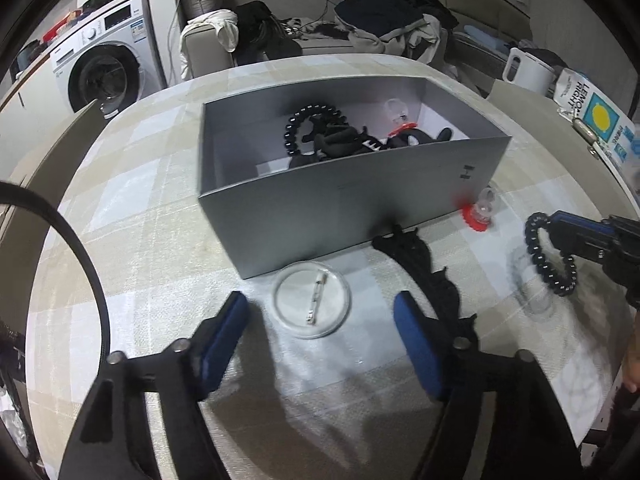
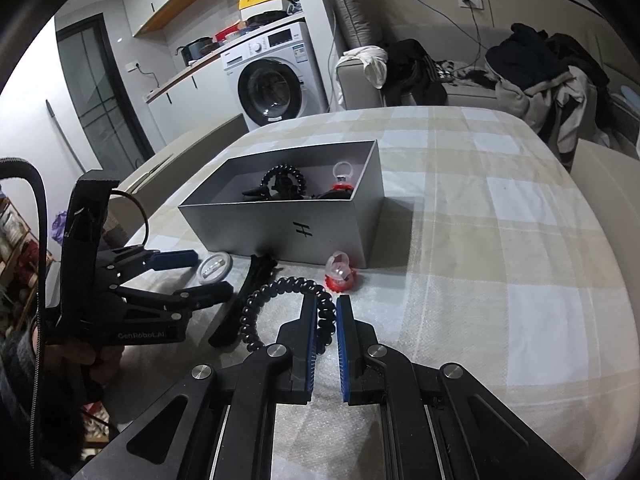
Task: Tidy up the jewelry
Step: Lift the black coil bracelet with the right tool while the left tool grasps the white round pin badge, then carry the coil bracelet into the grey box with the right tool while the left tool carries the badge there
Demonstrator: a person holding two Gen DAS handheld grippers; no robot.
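Observation:
A grey open box [image 1: 352, 204] [image 2: 280, 224] stands on the checked tablecloth and holds a black bead bracelet [image 1: 308, 124], dark hair pieces and a red-based clear ring [image 1: 398, 114]. My left gripper [image 1: 322, 308] is open around a round clear badge with a pin [image 1: 312, 300] [image 2: 216, 266]. My right gripper [image 2: 325, 304] is shut on a second black bead bracelet [image 2: 276, 300] [image 1: 550, 256], held just above the cloth. A black hair clip [image 1: 424, 260] [image 2: 246, 292] and a red and clear ring [image 1: 480, 212] [image 2: 340, 274] lie in front of the box.
The table [image 2: 500, 240] has a rounded edge with a chair back [image 1: 532, 92] behind it. A white kettle [image 1: 528, 68] and a printed bag [image 1: 592, 116] sit at the right. A washing machine [image 2: 276, 80] and a clothes-covered sofa [image 2: 500, 80] are beyond.

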